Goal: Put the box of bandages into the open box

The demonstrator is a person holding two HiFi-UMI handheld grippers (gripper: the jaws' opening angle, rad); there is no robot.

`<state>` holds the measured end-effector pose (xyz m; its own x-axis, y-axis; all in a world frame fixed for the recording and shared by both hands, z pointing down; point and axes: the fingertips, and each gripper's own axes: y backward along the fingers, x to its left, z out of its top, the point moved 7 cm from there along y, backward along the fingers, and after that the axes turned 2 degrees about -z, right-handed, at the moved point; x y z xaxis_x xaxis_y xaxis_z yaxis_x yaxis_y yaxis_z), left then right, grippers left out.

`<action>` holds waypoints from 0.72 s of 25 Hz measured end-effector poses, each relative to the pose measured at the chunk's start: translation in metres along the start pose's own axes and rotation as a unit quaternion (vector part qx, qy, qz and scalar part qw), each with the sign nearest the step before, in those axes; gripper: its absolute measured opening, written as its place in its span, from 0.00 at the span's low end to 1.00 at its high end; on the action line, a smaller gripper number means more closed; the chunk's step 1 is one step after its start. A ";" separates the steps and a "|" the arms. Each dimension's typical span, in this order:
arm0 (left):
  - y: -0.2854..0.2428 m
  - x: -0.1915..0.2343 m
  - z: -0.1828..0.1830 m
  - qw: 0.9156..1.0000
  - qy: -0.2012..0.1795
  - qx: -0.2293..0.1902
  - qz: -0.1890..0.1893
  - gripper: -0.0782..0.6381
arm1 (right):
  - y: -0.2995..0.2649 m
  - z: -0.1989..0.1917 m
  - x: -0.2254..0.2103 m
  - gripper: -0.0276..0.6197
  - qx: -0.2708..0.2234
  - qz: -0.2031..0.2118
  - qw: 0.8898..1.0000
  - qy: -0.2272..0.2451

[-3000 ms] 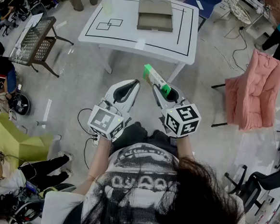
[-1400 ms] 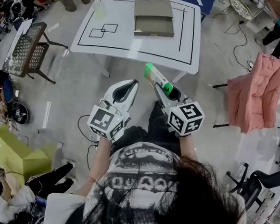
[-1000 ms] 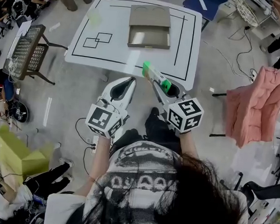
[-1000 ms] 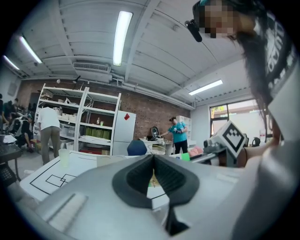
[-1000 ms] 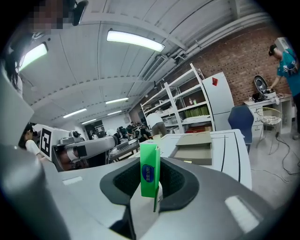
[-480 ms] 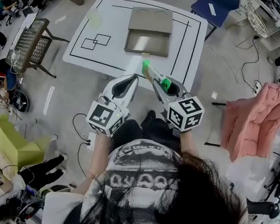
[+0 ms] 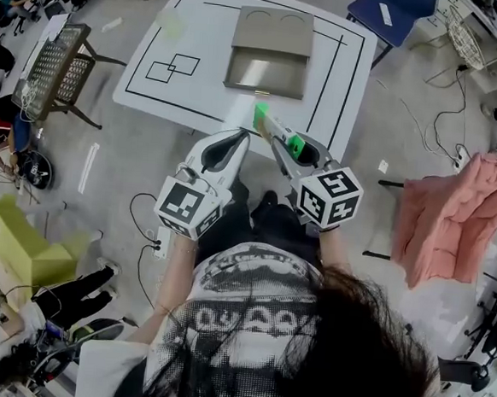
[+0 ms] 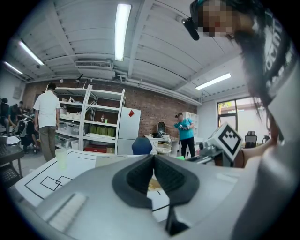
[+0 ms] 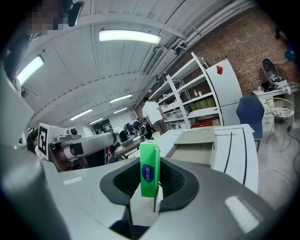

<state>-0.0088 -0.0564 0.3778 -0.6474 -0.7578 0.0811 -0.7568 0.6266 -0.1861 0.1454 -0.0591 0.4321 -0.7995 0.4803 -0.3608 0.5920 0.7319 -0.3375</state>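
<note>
Bandage box (image 9: 150,168), likely light, stiff yet crushable card, sticks out ahead of the right tongs (image 9: 151,187), pinched at its near end; left tongs (image 8: 153,174) sit closed, empty.

No text is legible: the blue oval label (image 9: 147,172) on the green box of bandages (image 9: 150,186) is too blurred to read.

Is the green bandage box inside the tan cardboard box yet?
Out. The green bandage box is clamped in the right gripper, in front of the open tan cardboard box.
</note>
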 end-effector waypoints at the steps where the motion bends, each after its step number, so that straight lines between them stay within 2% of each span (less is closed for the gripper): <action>1: 0.000 0.004 0.000 1.000 -0.001 -0.001 -0.001 0.11 | -0.003 0.000 0.001 0.18 0.000 -0.001 1.000 0.000; 8: -0.008 0.034 0.010 1.000 -0.007 -0.009 -0.020 0.11 | -0.025 0.014 -0.002 0.18 -0.005 -0.020 1.000 -0.005; 18: -0.020 0.110 0.022 0.999 -0.012 -0.013 -0.047 0.11 | -0.094 0.030 -0.009 0.18 0.015 -0.048 0.999 -0.016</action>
<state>-0.0626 -0.1562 0.3689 -0.5708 -0.8177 0.0741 -0.8168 0.5563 -0.1532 0.0999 -0.1465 0.4412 -0.8496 0.3917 -0.3531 0.5153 0.7593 -0.3975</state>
